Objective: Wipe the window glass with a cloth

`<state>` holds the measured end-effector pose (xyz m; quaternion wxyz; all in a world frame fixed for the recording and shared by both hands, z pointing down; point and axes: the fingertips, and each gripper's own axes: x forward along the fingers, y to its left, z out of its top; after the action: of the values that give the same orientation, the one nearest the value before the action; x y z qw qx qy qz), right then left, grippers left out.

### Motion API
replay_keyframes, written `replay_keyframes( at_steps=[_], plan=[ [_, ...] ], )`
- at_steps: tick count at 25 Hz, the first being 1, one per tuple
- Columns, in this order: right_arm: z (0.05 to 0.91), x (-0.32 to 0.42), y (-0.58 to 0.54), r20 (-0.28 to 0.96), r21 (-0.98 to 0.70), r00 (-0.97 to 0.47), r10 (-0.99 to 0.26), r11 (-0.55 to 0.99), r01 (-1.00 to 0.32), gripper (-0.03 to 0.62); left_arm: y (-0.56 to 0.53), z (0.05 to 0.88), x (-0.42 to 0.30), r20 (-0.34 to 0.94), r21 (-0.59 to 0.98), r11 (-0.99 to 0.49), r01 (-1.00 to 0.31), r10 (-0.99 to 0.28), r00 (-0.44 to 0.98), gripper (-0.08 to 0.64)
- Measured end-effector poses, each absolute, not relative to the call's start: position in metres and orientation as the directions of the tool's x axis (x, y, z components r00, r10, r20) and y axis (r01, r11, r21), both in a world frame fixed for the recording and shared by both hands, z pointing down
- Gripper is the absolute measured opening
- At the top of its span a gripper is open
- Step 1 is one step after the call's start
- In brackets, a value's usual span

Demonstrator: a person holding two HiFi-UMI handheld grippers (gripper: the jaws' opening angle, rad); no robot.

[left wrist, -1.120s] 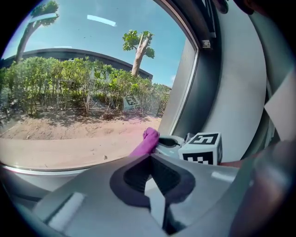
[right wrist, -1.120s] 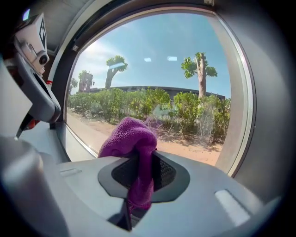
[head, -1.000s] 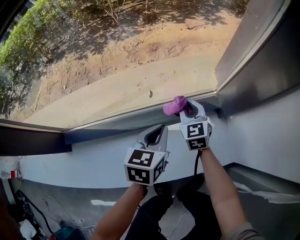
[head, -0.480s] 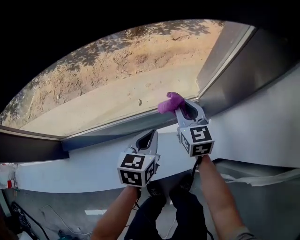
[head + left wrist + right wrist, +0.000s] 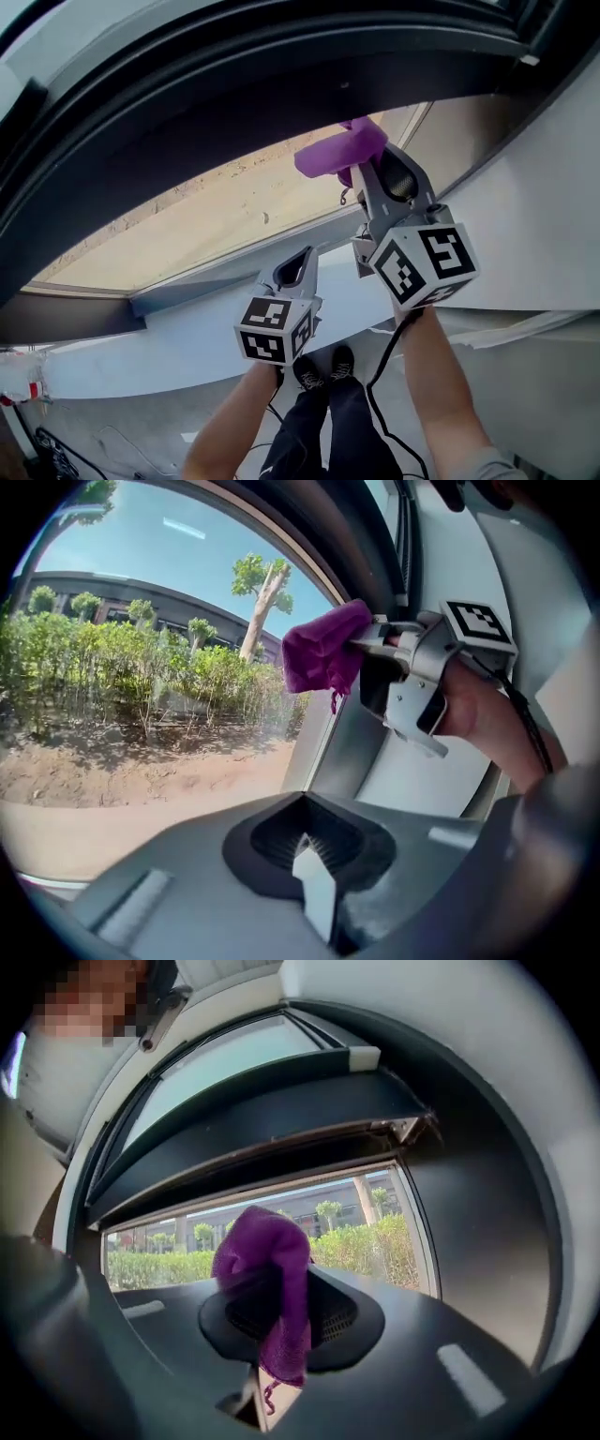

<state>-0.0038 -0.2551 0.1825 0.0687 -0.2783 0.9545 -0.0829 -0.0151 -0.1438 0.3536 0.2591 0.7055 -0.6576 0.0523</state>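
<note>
A bunched purple cloth (image 5: 339, 153) is pinched in my right gripper (image 5: 367, 161), which is shut on it and raised high at the right side of the window glass (image 5: 216, 220), near the dark upper frame. The cloth (image 5: 267, 1283) hangs over the jaws in the right gripper view, and the left gripper view shows the cloth (image 5: 322, 653) close to the pane. My left gripper (image 5: 298, 265) is lower, in front of the sill, shut with nothing in it. Its jaws meet in the left gripper view (image 5: 314, 878).
A dark window frame (image 5: 234, 103) arches over the glass, with a grey side post (image 5: 459, 155) at the right. A white ledge (image 5: 178, 328) runs below the glass. Outside are sandy ground and green shrubs (image 5: 122, 686). The person's legs and shoes (image 5: 323, 375) show below.
My right gripper has risen with the cloth from the lower right corner of the glass towards the top frame. The head view has tilted upward. The left gripper stayed low.
</note>
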Motion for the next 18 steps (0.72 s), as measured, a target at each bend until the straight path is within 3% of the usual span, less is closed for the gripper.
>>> replay_keyframes(
  at_steps=[10,18],
  plan=[
    [0.128,-0.011,-0.273,-0.176,-0.346,-0.834,-0.522,0.826,-0.444,0.08,-0.152,0.339,0.003,0.455,0.261,-0.017,-0.965,-0.88,0.139,0.0],
    [0.11,-0.013,-0.273,-0.194,-0.299,-0.811,-0.552,0.821,-0.487,0.078,-0.149,0.326,-0.005,0.454,0.237,-0.046,-0.971,-0.878,0.152,0.0]
  ],
)
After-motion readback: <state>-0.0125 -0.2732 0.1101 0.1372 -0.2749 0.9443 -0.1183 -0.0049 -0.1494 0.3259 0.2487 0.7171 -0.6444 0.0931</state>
